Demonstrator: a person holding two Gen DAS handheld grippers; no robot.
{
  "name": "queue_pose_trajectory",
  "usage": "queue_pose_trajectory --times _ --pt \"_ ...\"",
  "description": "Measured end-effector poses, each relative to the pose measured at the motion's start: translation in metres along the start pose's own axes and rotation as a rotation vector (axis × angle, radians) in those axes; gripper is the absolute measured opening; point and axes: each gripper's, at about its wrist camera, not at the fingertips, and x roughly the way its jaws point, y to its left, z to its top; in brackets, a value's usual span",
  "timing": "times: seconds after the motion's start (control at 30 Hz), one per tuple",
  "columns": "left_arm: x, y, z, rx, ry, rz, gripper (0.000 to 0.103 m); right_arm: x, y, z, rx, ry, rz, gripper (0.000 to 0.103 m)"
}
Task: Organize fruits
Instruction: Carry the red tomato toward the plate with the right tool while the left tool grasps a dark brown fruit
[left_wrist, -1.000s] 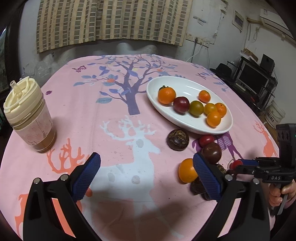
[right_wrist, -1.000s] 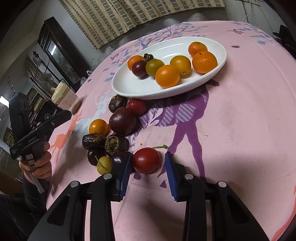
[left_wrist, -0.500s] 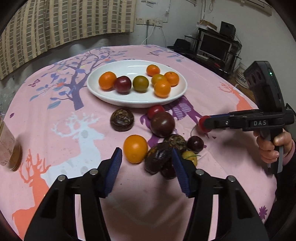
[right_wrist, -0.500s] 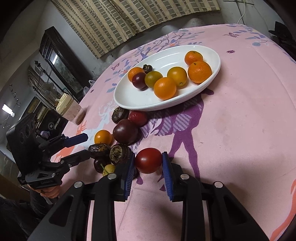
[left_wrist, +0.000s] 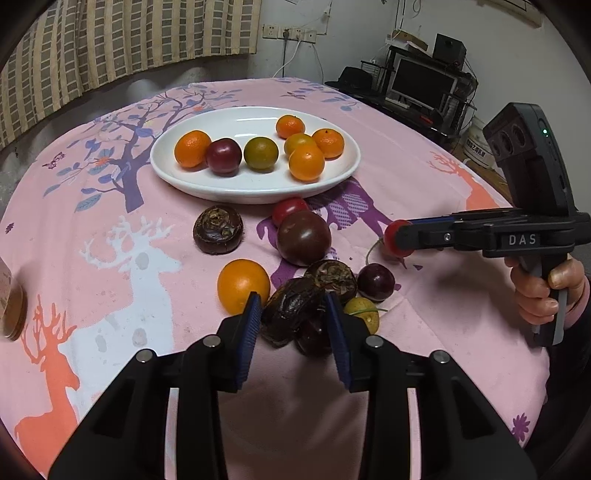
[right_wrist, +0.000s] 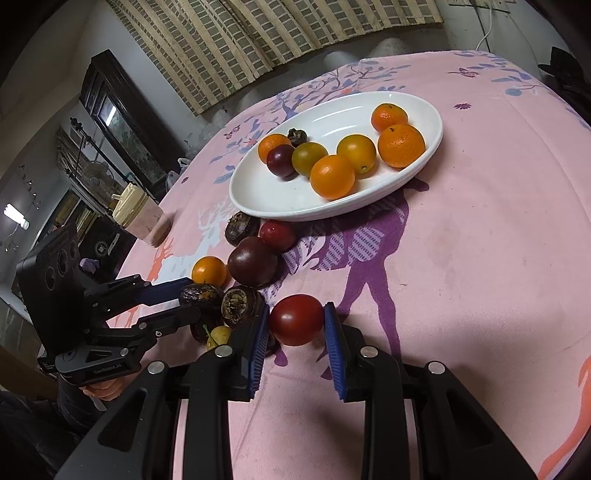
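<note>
My right gripper (right_wrist: 295, 325) is clamped on a glossy red cherry tomato (right_wrist: 296, 319), both blue pads pressed against its sides. From my left wrist view the tomato (left_wrist: 397, 242) sits at the fingertips of that gripper (left_wrist: 400, 240), seemingly just above the pink tablecloth printed with deer and trees (left_wrist: 110, 258), though I cannot tell whether it is clear of the cloth.

My left gripper (left_wrist: 293, 314) has its blue pads around a wrinkled dark brown fruit (left_wrist: 291, 310) at the near edge of the loose pile; the pads are at its sides, but I cannot tell whether they are squeezing it yet. Behind it lies a second shrivelled brown fruit with a rough crater top (left_wrist: 330, 277), with a small dark purple round fruit (left_wrist: 376, 282) and a little yellow-green fruit with a stem (left_wrist: 364, 314) to the right. A smooth orange citrus (left_wrist: 243, 284) sits just left of my left pad. Further on are a large dark maroon tomato (left_wrist: 303, 238), a small red one (left_wrist: 290, 208) touching it, and another brown wrinkled fruit (left_wrist: 218, 229) on its own.

Beyond the pile stands the white oval ceramic plate (left_wrist: 192, 181), holding orange citrus, one purple fruit and one greenish one. A beige lidded cup (right_wrist: 138, 214) stands well apart at the table's far side.
</note>
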Motion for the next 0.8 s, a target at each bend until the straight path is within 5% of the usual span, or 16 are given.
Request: queue_pose_trajectory --times 0.53,0.7,0.8 --pt "-0.029 0.002 -0.005 -0.071 -0.072 0.023 0.032 -0.010 0.005 0.000 -0.022 -0.038 0.016 0.030" --pt "-0.041 0.019 0.029 -0.089 -0.108 -0.001 0.031 -0.015 0.015 0.021 -0.061 -0.063 0.008 0.030" --pt "-0.039 0.030 0.067 -0.086 -0.141 -0.005 0.019 -0.016 0.022 0.050 -0.103 -0.137 -0.045 0.030"
